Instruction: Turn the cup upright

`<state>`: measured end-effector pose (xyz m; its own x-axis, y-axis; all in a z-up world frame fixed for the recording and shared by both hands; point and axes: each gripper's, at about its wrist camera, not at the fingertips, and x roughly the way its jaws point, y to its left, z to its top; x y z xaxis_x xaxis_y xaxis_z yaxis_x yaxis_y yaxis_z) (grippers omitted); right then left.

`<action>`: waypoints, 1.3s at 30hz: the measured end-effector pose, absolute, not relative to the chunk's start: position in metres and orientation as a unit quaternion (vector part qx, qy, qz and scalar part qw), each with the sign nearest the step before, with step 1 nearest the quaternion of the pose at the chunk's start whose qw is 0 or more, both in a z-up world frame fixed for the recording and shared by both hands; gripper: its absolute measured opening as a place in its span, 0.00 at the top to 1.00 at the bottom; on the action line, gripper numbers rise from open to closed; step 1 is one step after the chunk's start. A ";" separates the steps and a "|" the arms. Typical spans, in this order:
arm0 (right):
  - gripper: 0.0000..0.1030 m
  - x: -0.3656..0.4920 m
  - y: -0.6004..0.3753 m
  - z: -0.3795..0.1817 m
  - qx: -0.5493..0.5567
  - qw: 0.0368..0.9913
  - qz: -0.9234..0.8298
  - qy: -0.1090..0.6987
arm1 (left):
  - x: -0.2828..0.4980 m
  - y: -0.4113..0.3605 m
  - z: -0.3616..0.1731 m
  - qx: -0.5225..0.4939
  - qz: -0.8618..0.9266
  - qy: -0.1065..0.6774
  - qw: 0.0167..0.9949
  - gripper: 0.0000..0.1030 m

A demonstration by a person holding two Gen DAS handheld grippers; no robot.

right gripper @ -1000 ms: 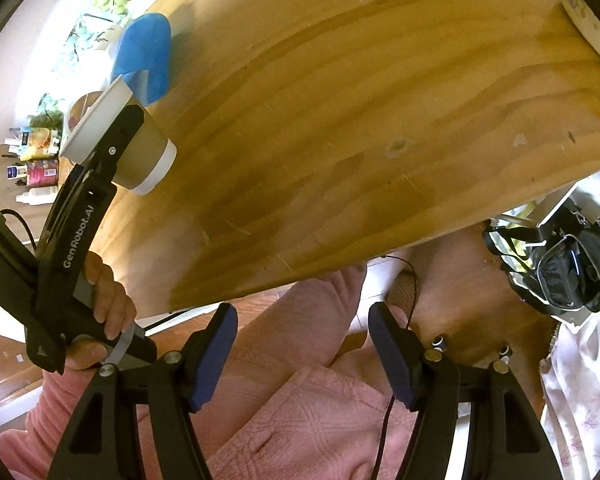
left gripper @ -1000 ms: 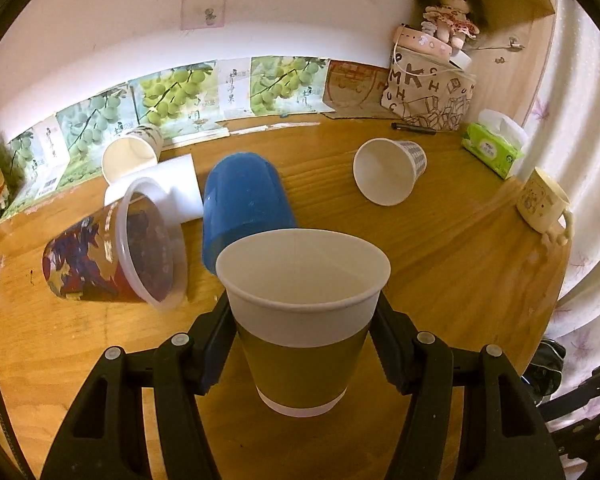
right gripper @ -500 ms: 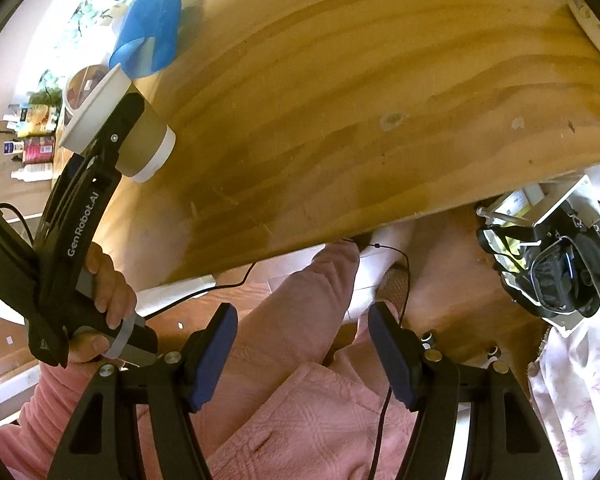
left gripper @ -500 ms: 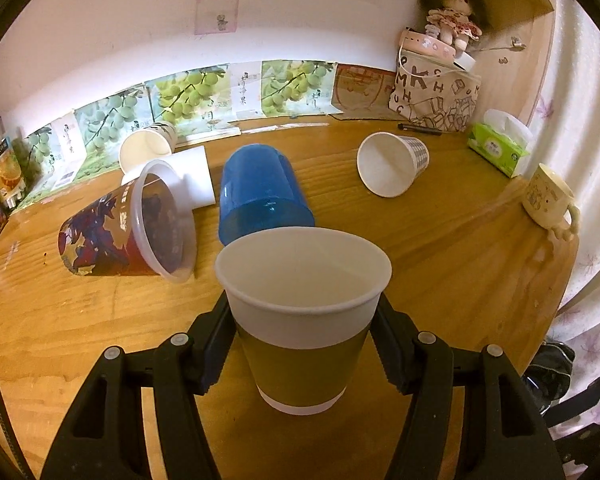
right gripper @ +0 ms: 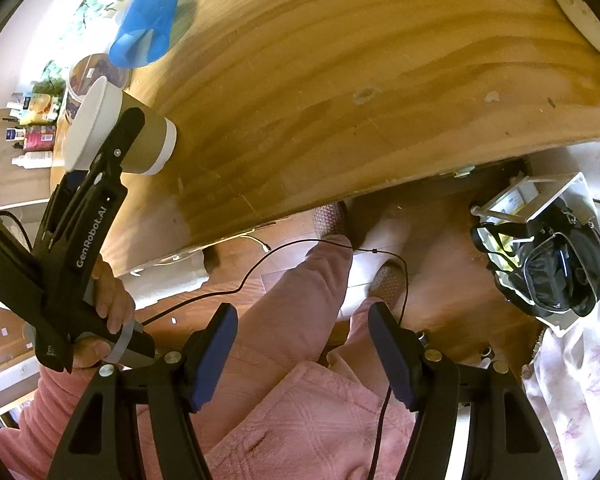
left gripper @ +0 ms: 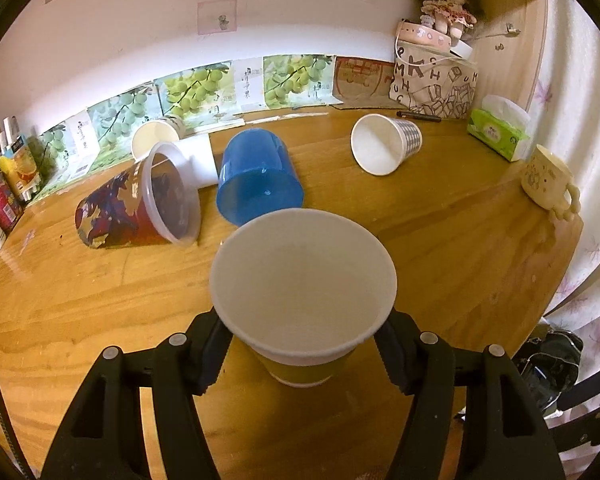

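Note:
My left gripper [left gripper: 302, 344] is shut on a brown paper cup [left gripper: 303, 284] with a white rim, held upright with its mouth up, its base at or just above the wooden table [left gripper: 460, 240]. The right wrist view shows the same cup [right gripper: 140, 140] held at the table's near left. My right gripper [right gripper: 300, 344] is open and empty, off the table's front edge, above the person's pink-clad lap.
A blue cup [left gripper: 258, 176], a patterned plastic cup [left gripper: 140, 204], a checked paper cup [left gripper: 384, 144] and another white cup [left gripper: 156, 140] lie on their sides behind. A cream mug [left gripper: 548, 180] stands at the right edge. A black bag [right gripper: 556, 256] sits on the floor.
My left gripper has tilted down and drawn back with the cup, so I now look into its mouth. My right gripper stays open off the table edge, shifted slightly.

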<state>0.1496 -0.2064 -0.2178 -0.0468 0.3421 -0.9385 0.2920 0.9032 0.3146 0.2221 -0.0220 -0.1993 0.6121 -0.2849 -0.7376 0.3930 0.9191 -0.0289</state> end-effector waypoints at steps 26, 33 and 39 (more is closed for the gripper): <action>0.33 0.132 -0.216 -0.210 0.206 0.676 0.033 0.707 | 0.198 -0.025 -0.208 0.097 -0.144 0.461 0.870 0.22; 0.33 0.132 -0.220 -0.199 0.211 0.709 0.034 0.672 | 0.181 -0.018 -0.205 0.117 -0.134 0.485 0.856 0.22; 0.33 0.130 -0.215 -0.179 0.183 0.768 0.036 0.613 | 0.153 0.000 -0.204 0.141 -0.103 0.513 0.841 0.22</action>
<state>0.1303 -0.2146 -0.1789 0.2453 0.2797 -0.9282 0.1687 0.9305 0.3250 0.1526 0.0001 -0.2042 0.4530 -0.0276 -0.8911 0.3176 0.9389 0.1324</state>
